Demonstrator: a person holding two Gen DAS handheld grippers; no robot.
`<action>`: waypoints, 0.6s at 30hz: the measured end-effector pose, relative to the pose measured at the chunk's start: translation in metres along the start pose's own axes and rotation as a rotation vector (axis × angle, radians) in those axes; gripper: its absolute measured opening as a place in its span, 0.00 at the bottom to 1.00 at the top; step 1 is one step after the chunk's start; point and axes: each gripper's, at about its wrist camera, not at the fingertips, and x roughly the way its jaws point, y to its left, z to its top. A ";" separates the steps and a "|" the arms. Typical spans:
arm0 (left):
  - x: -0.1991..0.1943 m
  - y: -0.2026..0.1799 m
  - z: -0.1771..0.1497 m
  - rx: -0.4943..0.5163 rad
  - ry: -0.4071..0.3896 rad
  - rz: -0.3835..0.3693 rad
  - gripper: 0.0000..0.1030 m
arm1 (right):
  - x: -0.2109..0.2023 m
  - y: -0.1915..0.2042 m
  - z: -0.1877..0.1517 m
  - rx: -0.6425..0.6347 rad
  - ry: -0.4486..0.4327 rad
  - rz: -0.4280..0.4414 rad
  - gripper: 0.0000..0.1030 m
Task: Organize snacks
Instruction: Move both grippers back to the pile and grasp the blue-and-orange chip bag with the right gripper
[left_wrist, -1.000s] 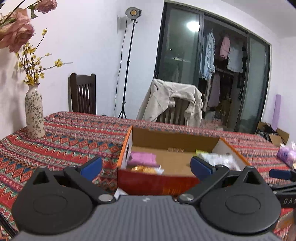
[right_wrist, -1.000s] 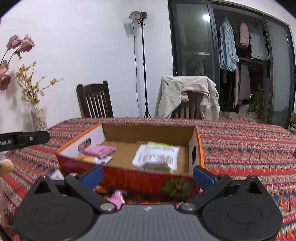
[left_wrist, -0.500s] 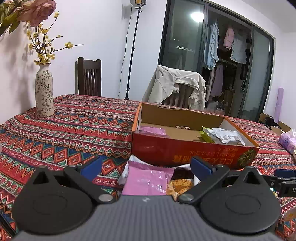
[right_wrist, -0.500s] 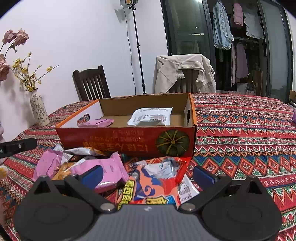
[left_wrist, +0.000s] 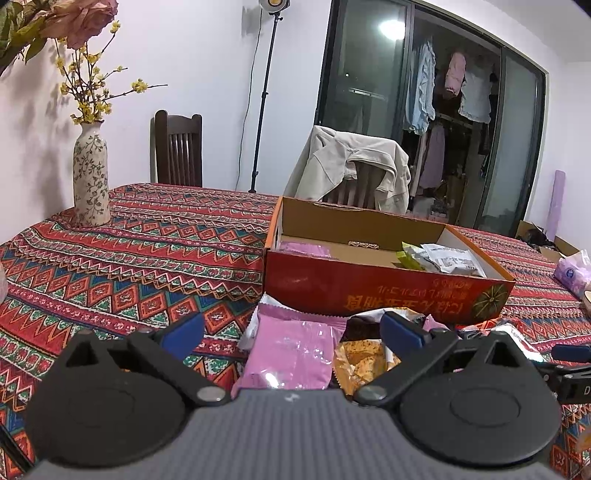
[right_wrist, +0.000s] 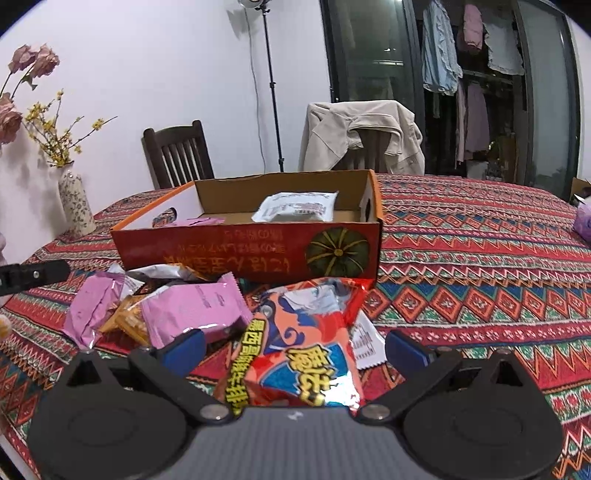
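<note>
Left wrist view: the left gripper (left_wrist: 291, 332) is spread wide and empty above a pink snack packet (left_wrist: 295, 350) on the patterned tablecloth (left_wrist: 147, 258). The red cardboard box (left_wrist: 369, 291) stands just behind it. A vase (left_wrist: 90, 177) stands at the table edge.

Right wrist view: the right gripper (right_wrist: 295, 349) is spread wide over an orange-and-blue snack bag (right_wrist: 306, 354). A jacket-draped chair (right_wrist: 362, 136) and a glass-door wardrobe (right_wrist: 480, 92) stand beyond.

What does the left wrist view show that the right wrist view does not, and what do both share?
Left wrist only: a green packet inside the box, beside the white one, and the left gripper, jaws open. Right wrist only: a large red-and-blue snack bag between the open jaws of the right gripper. Both: the red cardboard box, the white packet in it, pink packets in front, and the vase.
</note>
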 end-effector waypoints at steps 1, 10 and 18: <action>0.000 0.000 0.000 0.000 -0.001 0.000 1.00 | 0.000 -0.001 -0.001 0.003 0.002 -0.002 1.00; 0.001 0.001 -0.002 -0.002 0.012 0.002 1.00 | 0.009 0.008 0.002 -0.033 0.022 -0.015 1.00; 0.000 0.006 -0.005 -0.006 0.021 0.010 1.00 | 0.037 0.021 0.007 -0.083 0.078 -0.045 0.97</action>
